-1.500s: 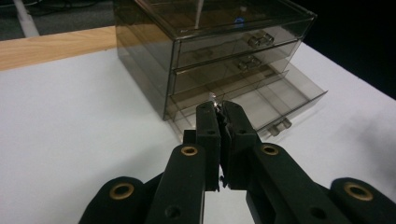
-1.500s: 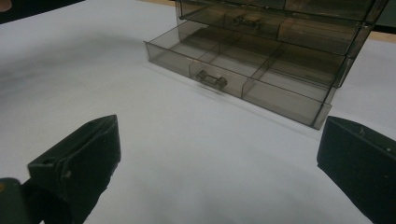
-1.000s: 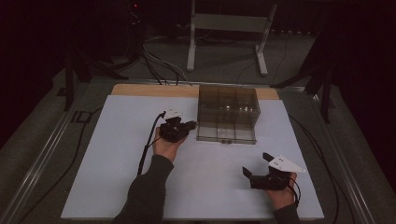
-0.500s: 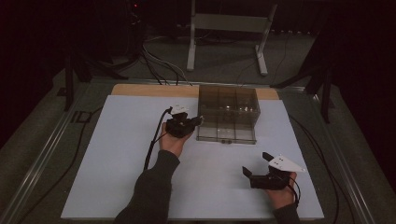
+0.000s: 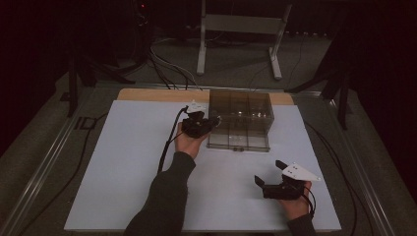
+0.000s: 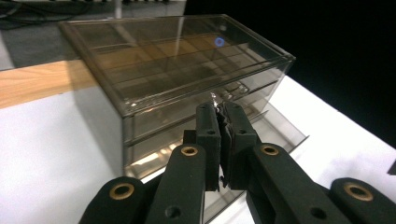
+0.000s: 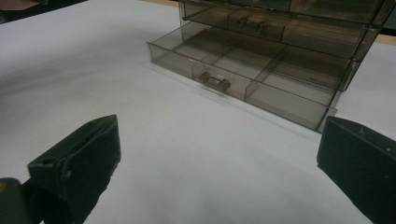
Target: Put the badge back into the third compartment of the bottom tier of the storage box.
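Observation:
A smoky clear plastic drawer cabinet (image 5: 242, 112) stands at the back middle of the white table mat (image 5: 123, 162). Its bottom drawer (image 7: 252, 65) is pulled out, with divided compartments and a small handle (image 7: 215, 82) on its front. My left gripper (image 5: 212, 121) is held against the cabinet's left front corner, above the open drawer. In the left gripper view the jaws (image 6: 222, 109) are pressed together on a small thing whose shiny tip (image 6: 214, 97) pokes out above them; what it is I cannot tell. My right gripper (image 5: 269, 172) stands open near the front right, jaws wide (image 7: 219, 140) and pointing at the cabinet.
A wooden strip (image 5: 162, 95) runs along the mat's far edge. Cables (image 5: 167, 142) trail from both grippers. A metal stand (image 5: 236, 29) and dark floor lie beyond the table. Metal rails (image 5: 44, 162) border the table's sides.
My left hand has moved right and slightly farther back, closing on the cabinet's left front corner. The right hand and its gripper have stayed in place.

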The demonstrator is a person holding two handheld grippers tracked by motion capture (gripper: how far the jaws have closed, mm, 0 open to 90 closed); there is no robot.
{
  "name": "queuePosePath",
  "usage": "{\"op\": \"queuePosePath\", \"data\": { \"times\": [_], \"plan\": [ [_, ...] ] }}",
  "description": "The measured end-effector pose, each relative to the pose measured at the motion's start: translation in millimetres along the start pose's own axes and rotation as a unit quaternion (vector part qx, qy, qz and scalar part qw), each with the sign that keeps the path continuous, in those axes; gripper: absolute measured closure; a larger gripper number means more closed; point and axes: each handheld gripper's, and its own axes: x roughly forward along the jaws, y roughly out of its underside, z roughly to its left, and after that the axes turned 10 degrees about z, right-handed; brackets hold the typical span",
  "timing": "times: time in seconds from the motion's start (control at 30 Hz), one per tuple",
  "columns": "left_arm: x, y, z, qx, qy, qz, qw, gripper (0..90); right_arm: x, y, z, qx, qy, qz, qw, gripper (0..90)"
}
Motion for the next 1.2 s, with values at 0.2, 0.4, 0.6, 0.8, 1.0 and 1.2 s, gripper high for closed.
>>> {"op": "queuePosePath", "data": {
  "times": [0.2, 0.4, 0.6, 0.8, 1.0, 1.2],
  "plan": [
    [9.4, -5.9, -2.1, 0.004, -0.001, 0.004, 1.0, 87.9, 0.0, -0.1, -0.3, 0.001, -0.001, -0.001, 1.0, 0.1],
    [18.8, -10.9, -6.1, 0.01, -0.004, 0.008, 0.9999, 87.9, -0.6, 0.0, -0.3, 0.0, 0.0, -0.001, 1.0, 0.1],
    [26.9, -17.4, -11.7, 0.016, -0.007, 0.012, 0.9998, 87.9, -0.3, -0.5, -0.1, 0.0, -0.002, -0.002, 1.0, 0.1],
    [32.0, -22.0, -16.8, 0.024, -0.008, 0.013, 0.9996, 87.9, -0.5, -0.5, 0.2, -0.002, -0.002, -0.003, 1.0, 0.1],
    [36.5, -25.2, -21.0, 0.03, -0.003, 0.01, 0.9995, 87.9, -0.8, -0.6, 0.9, -0.002, -0.002, -0.004, 1.0, 0.1],
    [42.8, -26.1, -25.9, 0.031, 0.006, 0.01, 0.9995, 87.9, -0.8, -0.5, 1.3, -0.004, -0.003, -0.003, 1.0, 0.1]
  ]
}}
